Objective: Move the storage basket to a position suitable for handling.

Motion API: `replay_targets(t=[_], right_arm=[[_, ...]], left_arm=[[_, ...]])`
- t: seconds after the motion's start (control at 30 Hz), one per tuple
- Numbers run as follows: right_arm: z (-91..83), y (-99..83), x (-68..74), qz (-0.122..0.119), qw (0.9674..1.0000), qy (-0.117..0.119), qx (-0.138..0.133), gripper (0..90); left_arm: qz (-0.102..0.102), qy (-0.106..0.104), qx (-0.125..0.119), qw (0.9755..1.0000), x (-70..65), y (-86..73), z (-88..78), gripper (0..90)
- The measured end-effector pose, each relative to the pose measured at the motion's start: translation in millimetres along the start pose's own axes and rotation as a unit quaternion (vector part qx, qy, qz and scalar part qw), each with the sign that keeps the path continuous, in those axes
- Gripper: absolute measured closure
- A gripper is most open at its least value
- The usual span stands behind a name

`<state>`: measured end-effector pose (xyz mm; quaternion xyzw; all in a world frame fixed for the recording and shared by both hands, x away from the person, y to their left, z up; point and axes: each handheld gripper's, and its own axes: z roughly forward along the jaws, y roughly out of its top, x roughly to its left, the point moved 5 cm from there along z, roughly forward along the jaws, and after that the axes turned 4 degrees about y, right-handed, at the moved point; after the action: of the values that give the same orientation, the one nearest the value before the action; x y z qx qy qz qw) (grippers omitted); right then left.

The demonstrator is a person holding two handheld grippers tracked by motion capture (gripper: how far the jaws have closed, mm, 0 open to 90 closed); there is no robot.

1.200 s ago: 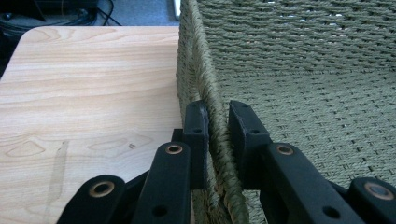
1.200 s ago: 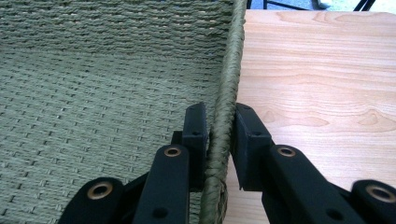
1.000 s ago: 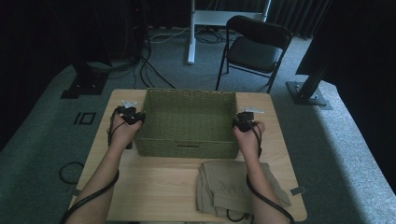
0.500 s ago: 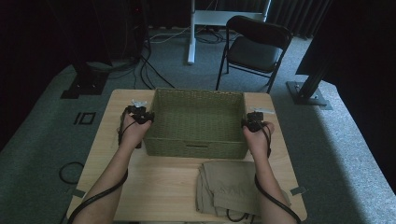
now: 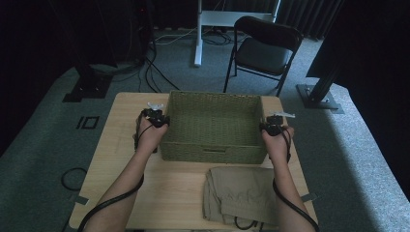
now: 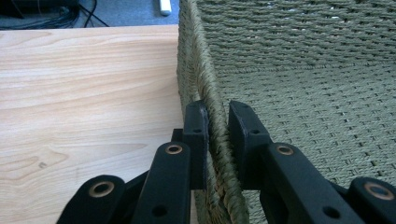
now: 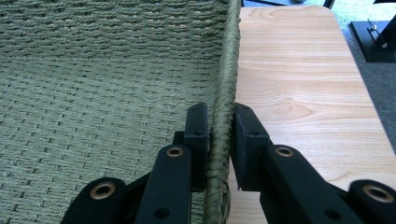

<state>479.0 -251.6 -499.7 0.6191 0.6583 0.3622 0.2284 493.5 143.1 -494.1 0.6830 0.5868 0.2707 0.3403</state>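
Two grips are on the woven basket (image 5: 212, 126), one at each side wall. On my left, the left gripper (image 5: 155, 117) has its jaws closed on the basket's left rim: in the left gripper view one jaw sits outside the braided edge (image 6: 215, 140) and the other inside, both pressing the weave. The basket stands on the wooden table (image 5: 125, 145), toward its far half, open side up, its near wall facing me. Just in front of it, toward the near right edge, lies a folded tan cloth (image 5: 241, 193). On my right, the right gripper (image 5: 273, 126) is likewise clamped on the right rim (image 7: 224, 116), one jaw to each side of it.
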Motion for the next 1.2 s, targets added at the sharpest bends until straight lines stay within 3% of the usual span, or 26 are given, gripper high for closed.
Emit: replay_targets(t=[0.17, 0.5, 1.2], right_arm=[[-1.1, 2.1, -13.7, -0.003, 1.0, -0.003, 0.003, 78.3], [-2.9, 4.7, -33.9, -0.001, 1.0, -0.007, 0.004, 78.5], [-8.0, 5.7, -58.4, 0.0, 0.9999, -0.01, 0.008, 78.5]], left_arm=[[-0.007, -0.003, -0.001, 1.0, -11.3, 0.6, 1.8, 78.7], [0.004, 0.0, 0.005, 1.0, -33.6, 5.6, 8.2, 78.6], [0.007, -0.006, 0.005, 0.9999, -57.2, 7.8, 12.6, 77.4]])
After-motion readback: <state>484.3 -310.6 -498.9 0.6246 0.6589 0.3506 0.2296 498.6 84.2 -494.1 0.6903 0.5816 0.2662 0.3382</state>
